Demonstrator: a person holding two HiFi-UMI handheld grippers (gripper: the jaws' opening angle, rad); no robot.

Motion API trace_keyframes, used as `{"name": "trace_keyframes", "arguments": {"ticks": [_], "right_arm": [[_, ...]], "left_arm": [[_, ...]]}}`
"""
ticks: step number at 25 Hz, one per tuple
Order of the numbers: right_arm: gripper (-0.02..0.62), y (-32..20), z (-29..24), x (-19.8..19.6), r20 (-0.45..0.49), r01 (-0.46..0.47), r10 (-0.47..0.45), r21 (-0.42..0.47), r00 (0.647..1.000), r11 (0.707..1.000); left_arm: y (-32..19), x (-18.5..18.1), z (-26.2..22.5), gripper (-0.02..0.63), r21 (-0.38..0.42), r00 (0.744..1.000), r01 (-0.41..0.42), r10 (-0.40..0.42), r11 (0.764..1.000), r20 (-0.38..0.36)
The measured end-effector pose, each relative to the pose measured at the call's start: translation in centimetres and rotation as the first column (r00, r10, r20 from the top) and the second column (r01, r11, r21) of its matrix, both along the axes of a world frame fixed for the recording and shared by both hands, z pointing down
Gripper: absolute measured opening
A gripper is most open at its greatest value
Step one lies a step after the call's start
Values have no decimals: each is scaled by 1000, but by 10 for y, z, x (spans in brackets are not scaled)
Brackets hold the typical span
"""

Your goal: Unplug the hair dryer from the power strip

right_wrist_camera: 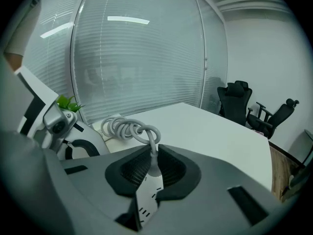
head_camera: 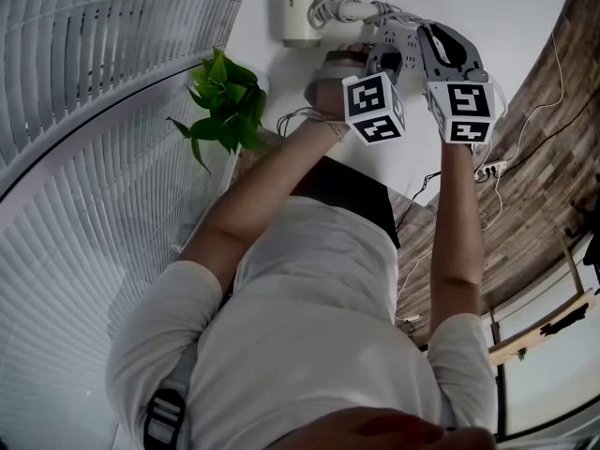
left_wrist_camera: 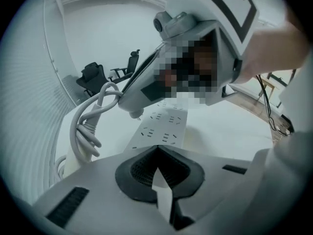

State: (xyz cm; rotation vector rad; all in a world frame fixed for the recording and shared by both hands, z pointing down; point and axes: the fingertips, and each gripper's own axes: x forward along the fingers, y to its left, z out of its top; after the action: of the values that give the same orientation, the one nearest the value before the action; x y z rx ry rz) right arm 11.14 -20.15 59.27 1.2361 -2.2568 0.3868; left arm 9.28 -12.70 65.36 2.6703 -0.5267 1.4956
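The white table [head_camera: 511,22] carries everything. At its far edge lies a cream body [head_camera: 300,17] that I take for the dryer, though I cannot be sure. The strip [left_wrist_camera: 166,126] lies flat in front of both grippers, sockets up, and its near end runs under the left one. The grey cord [right_wrist_camera: 128,128] sits in loose coils by the cream body and runs from there into the right gripper. The left gripper [left_wrist_camera: 157,152] points steeply down at the near end of the strip. Its jaws are together and grasp nothing; whether the tips press on the strip I cannot tell. The right gripper [right_wrist_camera: 152,153] is clenched on the plug [right_wrist_camera: 153,166] just where the cord enters it, with the slotted face of the strip showing below through the gap. From the left gripper view the plug hangs by the far left corner of the strip, with a pin showing under it. The pull therefore looks done or all but done, though I cannot tell that every pin is clear. The next move should lift the plug straight away from the sockets, carry it to bare table well clear of the strip and only then let go, while the left gripper steadies the strip.
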Motion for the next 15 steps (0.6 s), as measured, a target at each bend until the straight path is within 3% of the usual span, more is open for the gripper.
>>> {"name": "trace_keyframes", "arguments": {"ticks": [15], "right_arm": [[63,-26,10,12,-126,90,-90,-6,988,996]], "left_arm": [[-1,2,-3,20,-18,1000,9,-9,1000,0]]}}
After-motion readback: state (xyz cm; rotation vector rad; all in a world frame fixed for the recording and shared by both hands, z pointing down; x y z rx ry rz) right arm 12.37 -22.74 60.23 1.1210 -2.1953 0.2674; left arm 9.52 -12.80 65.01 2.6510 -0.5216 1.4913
